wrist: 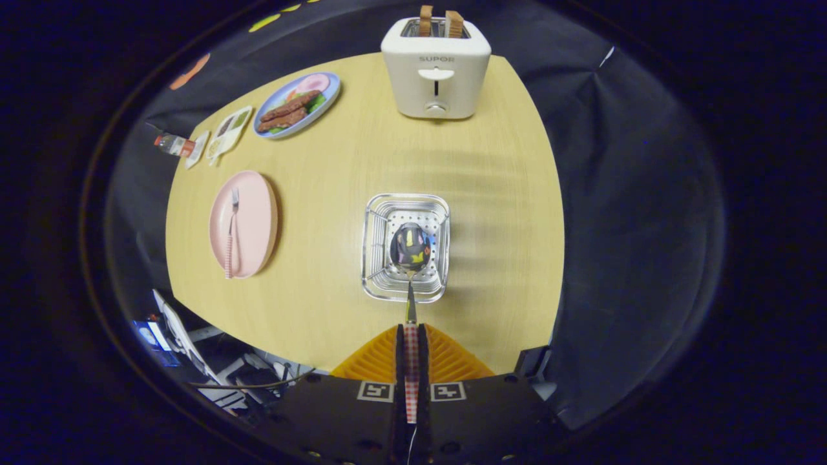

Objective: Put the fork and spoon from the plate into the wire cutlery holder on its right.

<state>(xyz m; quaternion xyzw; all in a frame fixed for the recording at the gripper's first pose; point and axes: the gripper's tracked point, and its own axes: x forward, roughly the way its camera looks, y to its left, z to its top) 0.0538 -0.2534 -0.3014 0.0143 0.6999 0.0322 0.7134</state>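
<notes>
A: Your gripper (411, 336) pinches the spoon (409, 248), and its fingers hide most of the checked handle.

B: And the clutter (194, 349) below the table (362, 155) edge is too blurred for you to identify.

My gripper (411, 336) has both orange fingers (371, 361) drawn tight together, pinching the checked handle of the spoon (411, 258) between their inner faces. The spoon's bowl juts out just ahead of the fingertips, in line with them. I see the fingers pointing forward and down.
</notes>
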